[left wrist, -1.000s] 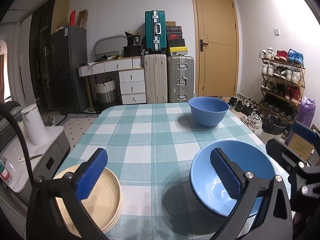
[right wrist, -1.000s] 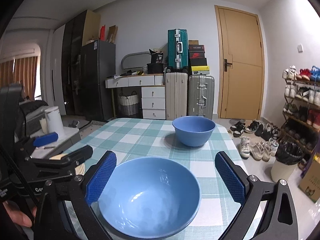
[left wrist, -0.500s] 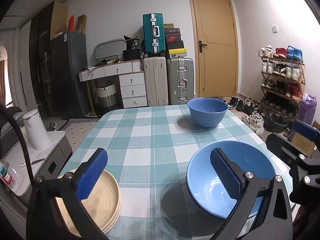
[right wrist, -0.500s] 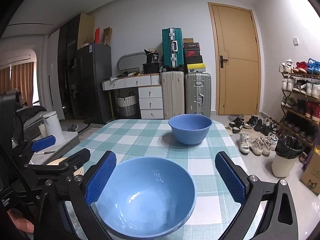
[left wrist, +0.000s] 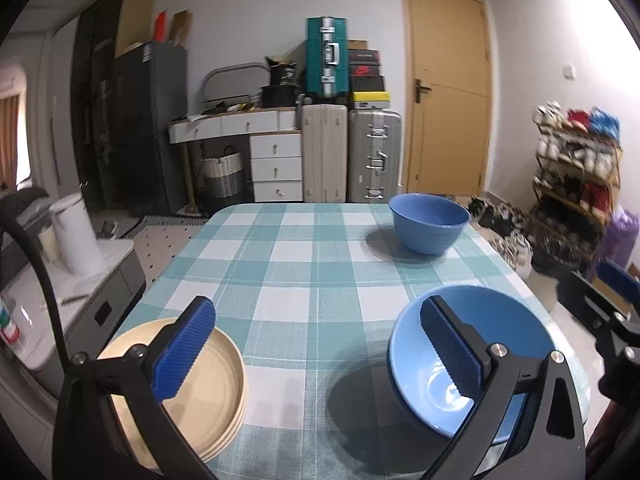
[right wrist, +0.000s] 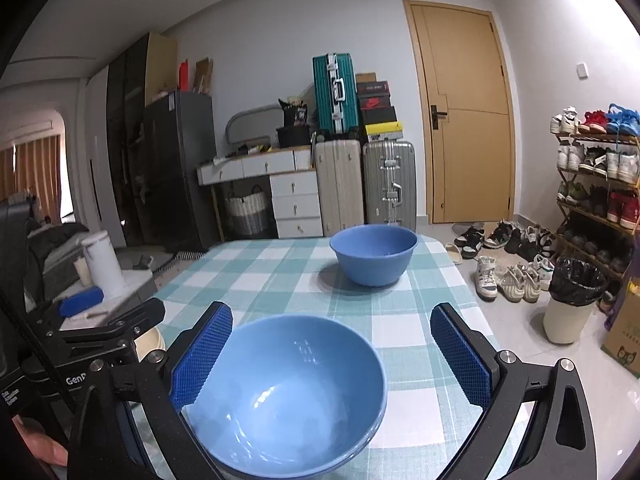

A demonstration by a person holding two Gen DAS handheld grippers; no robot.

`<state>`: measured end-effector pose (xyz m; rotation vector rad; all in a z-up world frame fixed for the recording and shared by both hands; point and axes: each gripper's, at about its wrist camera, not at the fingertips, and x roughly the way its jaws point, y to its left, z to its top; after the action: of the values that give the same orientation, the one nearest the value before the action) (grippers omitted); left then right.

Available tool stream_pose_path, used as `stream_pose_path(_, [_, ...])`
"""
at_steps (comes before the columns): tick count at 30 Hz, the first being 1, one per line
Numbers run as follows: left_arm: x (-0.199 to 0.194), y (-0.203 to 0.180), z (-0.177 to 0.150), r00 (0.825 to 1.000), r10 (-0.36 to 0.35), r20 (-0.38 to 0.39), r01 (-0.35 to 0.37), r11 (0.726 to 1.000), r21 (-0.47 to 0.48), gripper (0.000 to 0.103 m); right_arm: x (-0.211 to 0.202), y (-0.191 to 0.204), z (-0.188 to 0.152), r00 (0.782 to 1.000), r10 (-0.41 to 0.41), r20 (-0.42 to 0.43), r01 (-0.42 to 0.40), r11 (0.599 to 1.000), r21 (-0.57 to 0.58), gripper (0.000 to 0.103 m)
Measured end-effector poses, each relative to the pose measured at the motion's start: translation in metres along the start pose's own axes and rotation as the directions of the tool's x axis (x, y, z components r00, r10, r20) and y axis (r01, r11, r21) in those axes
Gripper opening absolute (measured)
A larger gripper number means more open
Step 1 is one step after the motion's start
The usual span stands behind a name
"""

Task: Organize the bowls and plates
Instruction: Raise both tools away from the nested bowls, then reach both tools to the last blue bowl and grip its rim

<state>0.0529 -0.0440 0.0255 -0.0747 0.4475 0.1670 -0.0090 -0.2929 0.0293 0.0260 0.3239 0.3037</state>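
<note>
Both grippers stay wide apart and hold nothing. The left gripper (left wrist: pixel 318 346) has drifted right, above the counter (left wrist: pixel 320 264) between the beige plates (left wrist: pixel 212 396) and near blue bowl (left wrist: pixel 472 360). The right gripper (right wrist: pixel 332 356) straddles that bowl (right wrist: pixel 288 392). The far blue bowl (right wrist: pixel 374 254) sits well beyond.

In the left wrist view, the left tool (left wrist: pixel 318 354) covers the near part of the plates (left wrist: pixel 208 392), so their count cannot be told; perhaps three rims show. Its right finger (left wrist: pixel 452 350) hides part of the near bowl (left wrist: pixel 492 320), and the shoe rack (left wrist: pixel 576 168) is blurred. The right tool (left wrist: pixel 612 280) is cut off by the right edge. In the right wrist view, the near bowl's (right wrist: pixel 288 392) lower rim runs behind the right tool (right wrist: pixel 332 356) frame, and the plates (right wrist: pixel 152 340) are almost wholly hidden behind the left tool (right wrist: pixel 108 324).
</note>
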Motion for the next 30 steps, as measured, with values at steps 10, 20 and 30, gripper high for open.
stream_pose_path(10, [-0.005,0.041,0.021,0.995,-0.001,-0.097,-0.011,0.992,-0.123,0.103,-0.026,0.006,0.012,0.997,0.032,0.072,-0.029,0.999,-0.04,0.101])
stream_pose_path(20, [-0.036,0.043,0.086,0.998,-0.001,-0.057,-0.003,0.998,-0.07,0.103,-0.058,0.01,0.083,0.994,0.014,0.111,-0.003,0.995,-0.104,0.102])
stream_pose_path(30, [0.053,0.027,0.146,0.938,-0.005,-0.347,0.021,0.999,0.043,0.103,-0.02,-0.013,0.169,0.996,-0.031,-0.081,0.028,0.999,-0.041,0.102])
